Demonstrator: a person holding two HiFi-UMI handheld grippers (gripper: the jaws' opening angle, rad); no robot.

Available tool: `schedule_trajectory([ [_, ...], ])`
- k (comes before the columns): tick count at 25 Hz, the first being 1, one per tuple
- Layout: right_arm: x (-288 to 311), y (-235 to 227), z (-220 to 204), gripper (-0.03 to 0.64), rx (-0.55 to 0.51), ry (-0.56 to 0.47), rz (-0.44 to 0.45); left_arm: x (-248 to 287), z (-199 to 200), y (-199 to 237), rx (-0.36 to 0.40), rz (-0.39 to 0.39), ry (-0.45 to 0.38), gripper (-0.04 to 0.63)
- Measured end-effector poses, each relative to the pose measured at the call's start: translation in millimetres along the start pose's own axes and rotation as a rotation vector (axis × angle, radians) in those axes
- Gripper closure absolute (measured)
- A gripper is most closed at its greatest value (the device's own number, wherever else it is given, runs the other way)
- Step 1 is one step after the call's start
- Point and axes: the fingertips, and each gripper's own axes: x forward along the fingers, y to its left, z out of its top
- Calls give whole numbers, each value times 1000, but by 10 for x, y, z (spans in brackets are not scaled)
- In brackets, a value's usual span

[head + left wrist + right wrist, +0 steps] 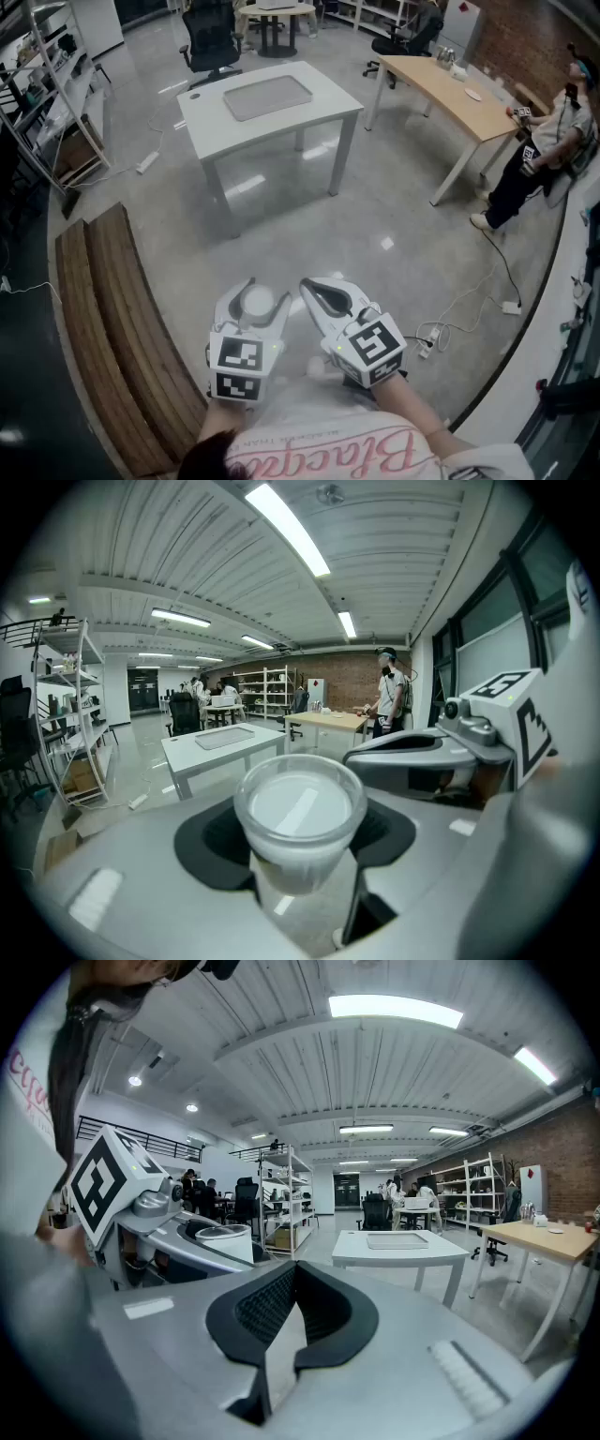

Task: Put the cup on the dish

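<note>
A white cup (258, 302) sits upright between the jaws of my left gripper (258, 291), which is shut on it. In the left gripper view the cup (298, 803) fills the middle and the black pads (211, 841) press on its sides. My right gripper (317, 289) is beside the left one, shut with nothing in it; its pads (258, 1312) meet in the right gripper view. Both grippers hang over the floor, well short of the white table (319, 117). A flat grey dish (267, 97) lies on that table, also seen as the dish (398, 1239).
A wooden bench (112, 328) runs along the left. Metal shelving (37, 84) stands at the far left. A tan desk (450, 89) and a seated person (544, 141) are at the right. Cables and a power strip (427, 333) lie on the floor. An office chair (211, 37) stands behind the table.
</note>
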Motion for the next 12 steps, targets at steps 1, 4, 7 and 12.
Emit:
schedule_trajectory([
  [1,-1,-34,47,617,-3,2,-1,30,14,-5,-1,5,0,342],
  [4,-13,-126,59,617,-9,16,14,119,57,-38,-5,17,-1,342],
  [7,-37,-231,12,617,-11,23,30,209,90,-88,-12,27,-3,342],
  [12,-53,-381,-41,617,-24,35,39,305,76,-116,-31,46,-4,342],
])
